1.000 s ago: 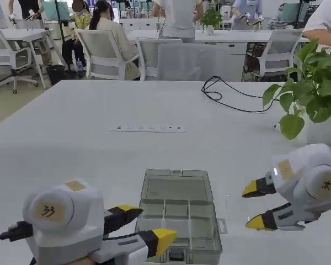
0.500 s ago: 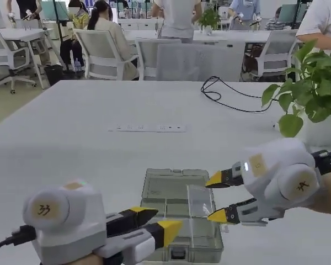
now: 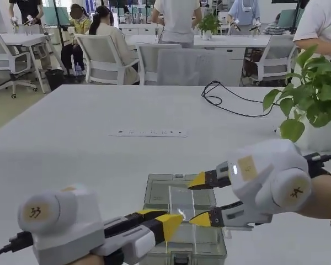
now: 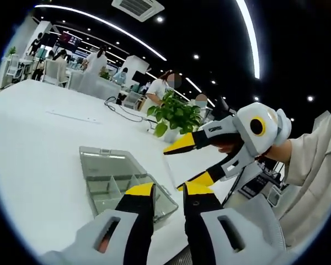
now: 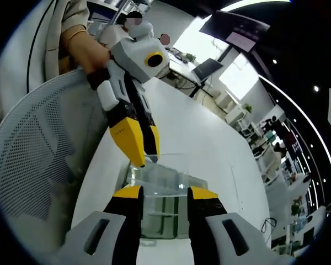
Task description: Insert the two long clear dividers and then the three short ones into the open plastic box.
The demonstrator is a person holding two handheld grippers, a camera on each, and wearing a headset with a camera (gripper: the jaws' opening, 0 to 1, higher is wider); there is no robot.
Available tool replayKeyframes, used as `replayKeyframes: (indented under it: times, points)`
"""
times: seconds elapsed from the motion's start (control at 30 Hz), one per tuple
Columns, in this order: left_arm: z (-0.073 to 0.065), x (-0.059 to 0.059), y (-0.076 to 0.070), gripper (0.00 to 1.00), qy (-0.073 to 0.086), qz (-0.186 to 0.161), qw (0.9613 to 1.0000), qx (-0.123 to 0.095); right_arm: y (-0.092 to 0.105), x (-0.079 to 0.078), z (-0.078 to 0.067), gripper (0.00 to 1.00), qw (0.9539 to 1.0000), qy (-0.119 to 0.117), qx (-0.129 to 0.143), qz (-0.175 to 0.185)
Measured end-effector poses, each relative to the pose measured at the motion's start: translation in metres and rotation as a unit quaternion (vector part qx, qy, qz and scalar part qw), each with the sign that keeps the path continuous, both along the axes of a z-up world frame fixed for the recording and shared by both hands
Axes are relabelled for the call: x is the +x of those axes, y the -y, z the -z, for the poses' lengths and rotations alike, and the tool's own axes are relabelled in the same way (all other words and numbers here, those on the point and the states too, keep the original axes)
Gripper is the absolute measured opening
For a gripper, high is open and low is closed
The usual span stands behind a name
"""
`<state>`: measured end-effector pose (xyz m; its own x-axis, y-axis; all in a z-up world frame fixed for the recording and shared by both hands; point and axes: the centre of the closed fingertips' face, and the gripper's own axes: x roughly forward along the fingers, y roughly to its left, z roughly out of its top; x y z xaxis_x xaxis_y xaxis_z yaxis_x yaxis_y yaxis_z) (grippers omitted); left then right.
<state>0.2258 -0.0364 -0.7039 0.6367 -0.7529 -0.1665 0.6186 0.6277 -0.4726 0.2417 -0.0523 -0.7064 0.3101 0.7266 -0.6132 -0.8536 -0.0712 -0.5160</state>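
So, counting what's on the counter: one smoky clear plastic box lying open with its lid flat behind it, two grippers, and one clear divider up in the air. The right gripper has its jaws spread fairly wide, with the yellow tips clamped on the top and bottom edges of that divider, and it holds it upright just above the middle of the box. You can see partition lines inside the box, but honestly I can't count how many dividers are seated in there, everything being see-through. The left gripper comes in low from the near side. Its jaws are narrow with a small gap and nothing between them, and the tips hang over the front of the box just beside the held divider. In the right gripper view the left gripper's yellow tip sits right at the divider's upper corner; I can't tell if it touches. Around it: one leafy potted plant off to the right, one looped black cable farther back, and one flush socket strip in the counter. There are white chairs and a few people beyond.
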Motion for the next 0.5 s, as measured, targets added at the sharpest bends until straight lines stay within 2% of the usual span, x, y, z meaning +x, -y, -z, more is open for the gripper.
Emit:
replayKeyframes:
  times: [0.13,0.23,0.43,0.5]
  points:
    - [-0.001,0.0,0.001,0.11,-0.004,0.002,0.9999,-0.011,-0.004,-0.001,-0.003,0.32,1.0,0.005,0.005,-0.003]
    - [-0.004,0.001,0.0,0.08,-0.01,-0.002,0.9995,-0.028,-0.008,-0.004,-0.006,0.32,0.9999,0.007,0.007,-0.008]
    - [-0.006,0.0,-0.001,0.01,-0.017,0.0,0.999,-0.041,-0.012,-0.004,-0.01,0.32,0.9998,0.016,0.009,-0.008]
    - [-0.006,-0.001,-0.001,0.0,-0.031,-0.002,0.998,-0.054,-0.013,-0.004,-0.01,0.32,0.9997,0.019,0.009,-0.009]
